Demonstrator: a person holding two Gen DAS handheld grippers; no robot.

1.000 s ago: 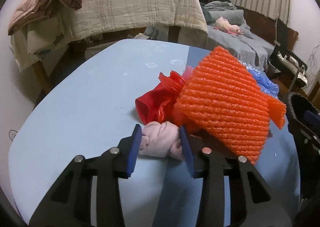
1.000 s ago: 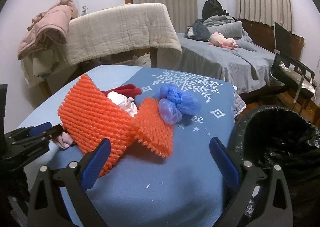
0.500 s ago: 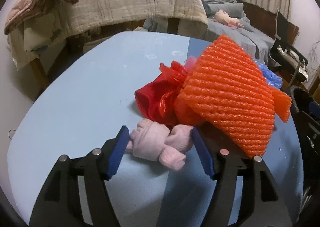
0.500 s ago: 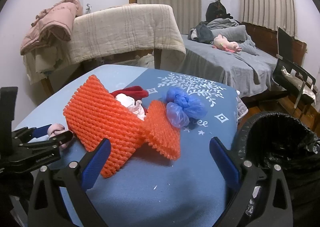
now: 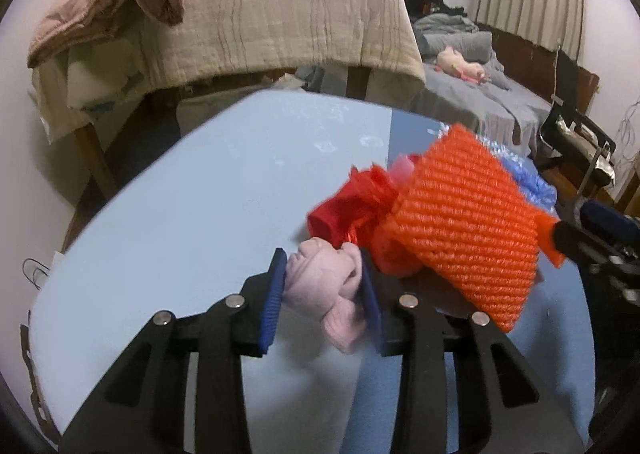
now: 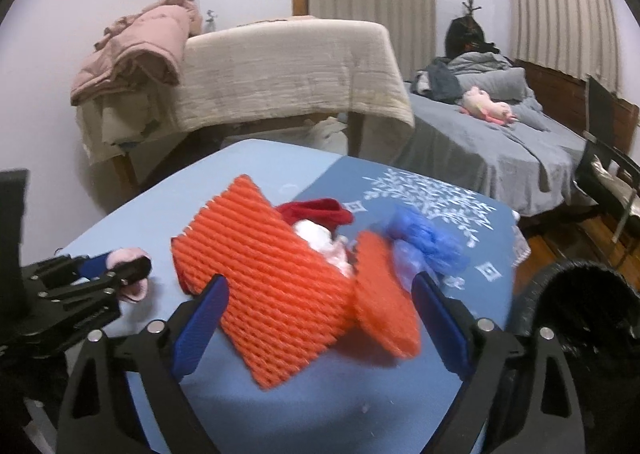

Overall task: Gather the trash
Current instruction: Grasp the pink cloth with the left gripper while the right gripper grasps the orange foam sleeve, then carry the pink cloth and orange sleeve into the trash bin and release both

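**Pink wad pinched on the left, right gripper wide over the foam**

Trash sits heaped on the blue tablecloth [image 5: 168,221], and the left gripper [image 5: 322,290] has its blue pads pressed to both sides of a pale pink crumpled wad [image 5: 326,286], clamped on it at the near edge of the pile. A tail of the wad droops below the pads, toward 6 o'clock in the left wrist view. Just beyond it, at 1 o'clock from the wad, lies a red plastic bag [image 5: 352,205], bunched and touching the big orange foam net [image 5: 464,221] that fills the 3 o'clock side of that view. A blue plastic bag [image 5: 532,185] peeks out behind the foam's far edge.

Over to the right wrist view: the right gripper [image 6: 320,318] has its fingers spread wide apart, gripping nothing, with the orange foam net [image 6: 272,286] folded and blurred between and just ahead of them. The blue plastic bag [image 6: 428,242] lies at 1 o'clock, touching the foam's smaller flap. The left gripper [image 6: 120,274] shows at 9 o'clock, the pink wad [image 6: 128,256] visible in its tip. A black-lined trash bin [image 6: 584,310] stands at 3 o'clock, off the table's edge. Whether the wad is touching the tablecloth cannot be told.
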